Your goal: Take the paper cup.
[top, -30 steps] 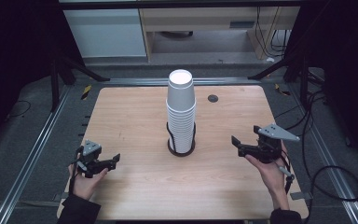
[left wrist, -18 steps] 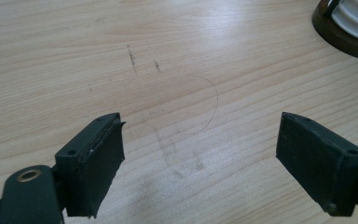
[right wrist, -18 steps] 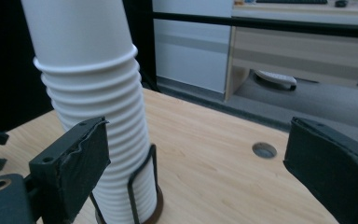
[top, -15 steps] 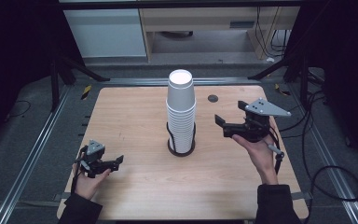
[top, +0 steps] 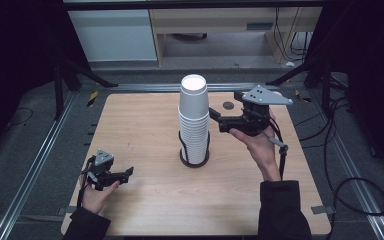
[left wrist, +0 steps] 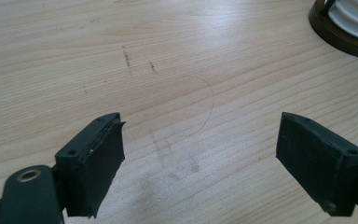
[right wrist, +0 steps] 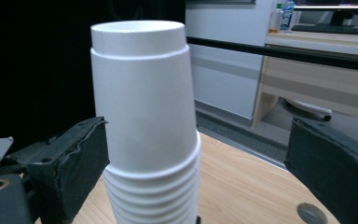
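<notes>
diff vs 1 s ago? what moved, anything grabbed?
The right gripper rose from the table's near right and swung forward and inward to the top of the cup stack; its jaws are open, the top cup between them, nothing grabbed. The left gripper stayed low at the near left, open. The stack in its holder is unchanged.

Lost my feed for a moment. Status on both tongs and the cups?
Right tongs open, level with top of cup stack, not gripping. Left tongs open, low over table. Stack upright in black holder. Nothing in the way.
</notes>
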Demonstrator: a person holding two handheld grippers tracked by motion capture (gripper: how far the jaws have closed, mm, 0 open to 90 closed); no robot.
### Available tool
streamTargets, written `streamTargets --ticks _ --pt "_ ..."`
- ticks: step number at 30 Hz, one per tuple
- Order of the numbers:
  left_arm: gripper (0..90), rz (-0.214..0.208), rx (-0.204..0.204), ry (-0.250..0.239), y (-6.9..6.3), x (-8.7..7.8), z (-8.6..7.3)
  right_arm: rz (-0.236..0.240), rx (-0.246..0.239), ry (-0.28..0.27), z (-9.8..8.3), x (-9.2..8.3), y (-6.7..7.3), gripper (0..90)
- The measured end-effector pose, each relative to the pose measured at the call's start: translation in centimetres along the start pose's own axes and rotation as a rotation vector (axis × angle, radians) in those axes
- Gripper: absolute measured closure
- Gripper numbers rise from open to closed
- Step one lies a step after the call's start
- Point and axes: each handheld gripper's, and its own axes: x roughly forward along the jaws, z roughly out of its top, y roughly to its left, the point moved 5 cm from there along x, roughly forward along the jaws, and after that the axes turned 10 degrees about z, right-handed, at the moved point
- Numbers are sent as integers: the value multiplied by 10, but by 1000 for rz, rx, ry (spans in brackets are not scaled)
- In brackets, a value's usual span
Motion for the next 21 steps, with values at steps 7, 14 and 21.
streamTargets --ticks 7,14,21 --pt "147 -9 3 3 -3 1 0 52 8 -4 7 23 7 50" --pt "147 -16 4 -1 -4 0 0 68 11 3 4 39 10 50" --pt "148 -17 5 -1 -5 0 0 74 -5 22 -2 59 15 50"
